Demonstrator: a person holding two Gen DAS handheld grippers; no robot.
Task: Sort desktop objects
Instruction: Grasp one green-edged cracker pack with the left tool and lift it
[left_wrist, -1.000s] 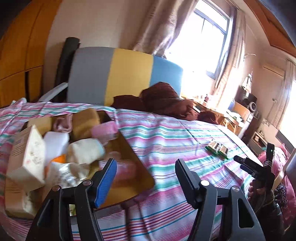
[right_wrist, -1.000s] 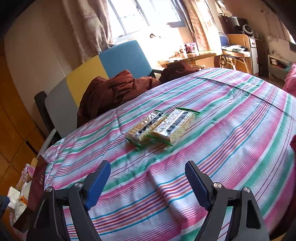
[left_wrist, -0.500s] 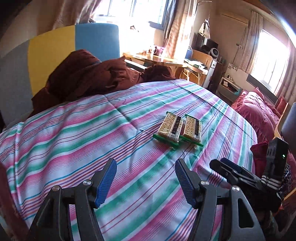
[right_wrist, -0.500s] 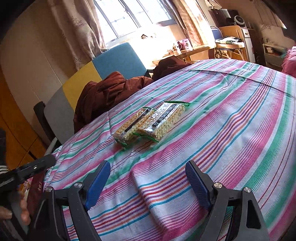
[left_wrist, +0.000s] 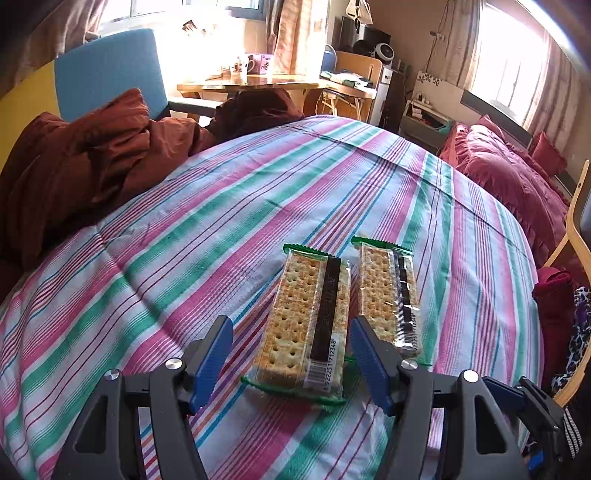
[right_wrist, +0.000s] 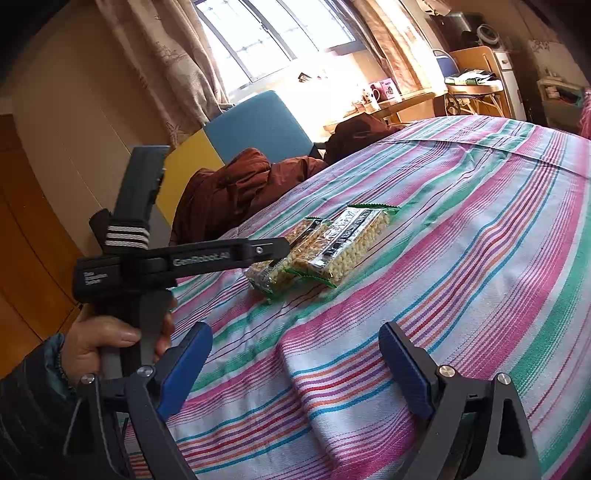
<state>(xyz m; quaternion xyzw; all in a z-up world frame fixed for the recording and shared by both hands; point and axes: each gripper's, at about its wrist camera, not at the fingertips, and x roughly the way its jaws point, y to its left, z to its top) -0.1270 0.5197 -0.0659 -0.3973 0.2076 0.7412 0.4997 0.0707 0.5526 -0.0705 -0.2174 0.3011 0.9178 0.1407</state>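
Two clear cracker packets with green ends lie side by side on the striped tablecloth (left_wrist: 184, 236). My left gripper (left_wrist: 291, 347) is open, and the near end of the left packet (left_wrist: 306, 317) sits between its blue pads without visible contact. The right packet (left_wrist: 388, 295) lies just outside the right finger. From the right wrist view, the left gripper (right_wrist: 277, 248) reaches in from the left over the left packet (right_wrist: 271, 275), beside the other packet (right_wrist: 347, 240). My right gripper (right_wrist: 295, 354) is open over bare cloth, well short of the packets.
A brown garment (left_wrist: 85, 162) is heaped on the blue and yellow chair (left_wrist: 107, 70) at the table's far left edge. A red bed (left_wrist: 509, 177) and a wooden chair frame (left_wrist: 572, 229) stand to the right. A hand (right_wrist: 107, 339) holds the left gripper's handle.
My left gripper swung right, away from the cardboard box of items, and came down around the near end of the left cracker packet. The right gripper barely shifted and stayed open.
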